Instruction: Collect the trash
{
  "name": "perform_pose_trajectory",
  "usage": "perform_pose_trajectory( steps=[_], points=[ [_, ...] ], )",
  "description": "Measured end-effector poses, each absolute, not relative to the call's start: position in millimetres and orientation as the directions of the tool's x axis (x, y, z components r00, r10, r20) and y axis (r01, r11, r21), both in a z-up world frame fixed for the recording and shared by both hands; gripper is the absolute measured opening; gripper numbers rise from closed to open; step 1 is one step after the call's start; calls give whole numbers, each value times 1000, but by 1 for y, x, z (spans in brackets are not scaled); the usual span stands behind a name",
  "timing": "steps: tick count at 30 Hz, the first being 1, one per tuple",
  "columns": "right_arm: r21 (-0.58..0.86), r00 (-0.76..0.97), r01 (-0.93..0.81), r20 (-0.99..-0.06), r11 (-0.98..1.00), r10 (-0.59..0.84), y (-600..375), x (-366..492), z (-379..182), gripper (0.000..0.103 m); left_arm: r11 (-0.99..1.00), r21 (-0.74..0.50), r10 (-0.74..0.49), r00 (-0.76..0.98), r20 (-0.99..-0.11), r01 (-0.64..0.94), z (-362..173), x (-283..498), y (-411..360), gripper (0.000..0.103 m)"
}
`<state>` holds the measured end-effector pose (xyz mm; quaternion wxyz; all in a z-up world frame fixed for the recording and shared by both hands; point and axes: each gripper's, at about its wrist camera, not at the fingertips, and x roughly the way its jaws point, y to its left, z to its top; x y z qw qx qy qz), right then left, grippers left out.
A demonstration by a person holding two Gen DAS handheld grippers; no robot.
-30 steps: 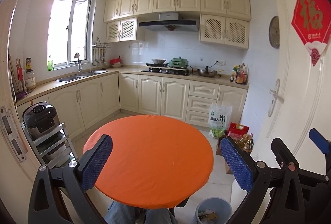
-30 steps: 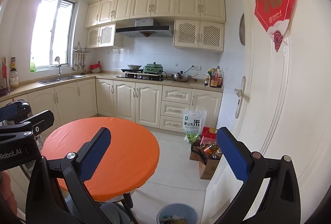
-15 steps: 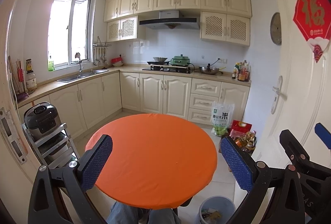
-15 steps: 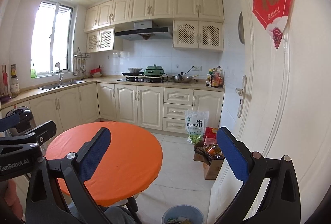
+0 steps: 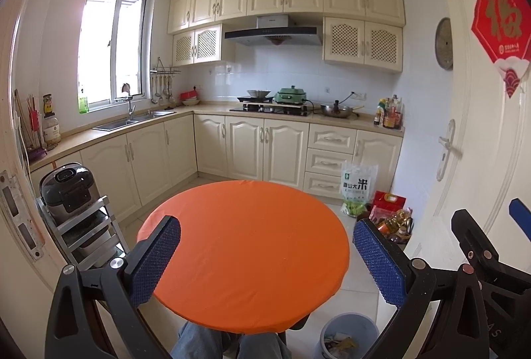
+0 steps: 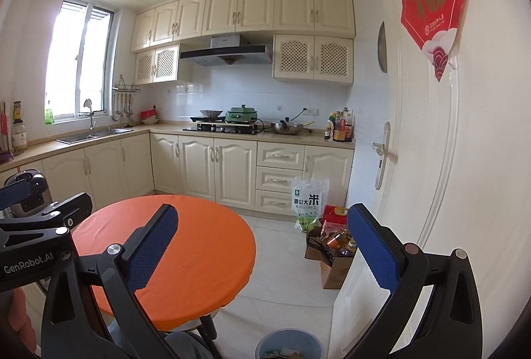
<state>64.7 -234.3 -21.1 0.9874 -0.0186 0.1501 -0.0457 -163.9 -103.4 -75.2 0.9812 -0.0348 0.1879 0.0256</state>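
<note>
Seated at the round orange table (image 5: 245,246), I hold my left gripper (image 5: 265,262) and right gripper (image 6: 262,252) raised, both spread wide and empty, since the trash sits in the blue bin (image 5: 348,334) on the floor beside the table.

The orange counter (image 5: 245,246) is lying bare. The blue bin (image 5: 348,334) is standing on the floor just beside its right edge, near the door (image 6: 464,160). A cardboard box (image 6: 332,266) is blocking floor beyond.
</note>
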Motion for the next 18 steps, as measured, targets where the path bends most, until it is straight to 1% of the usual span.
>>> perform_pose_trajectory(
  steps=[18],
  points=[
    [-52,952,90,-289,995,-101,-234,60,-20,103,996,-56,39,934,-354,-63,-86,-175,-97,102]
  ],
)
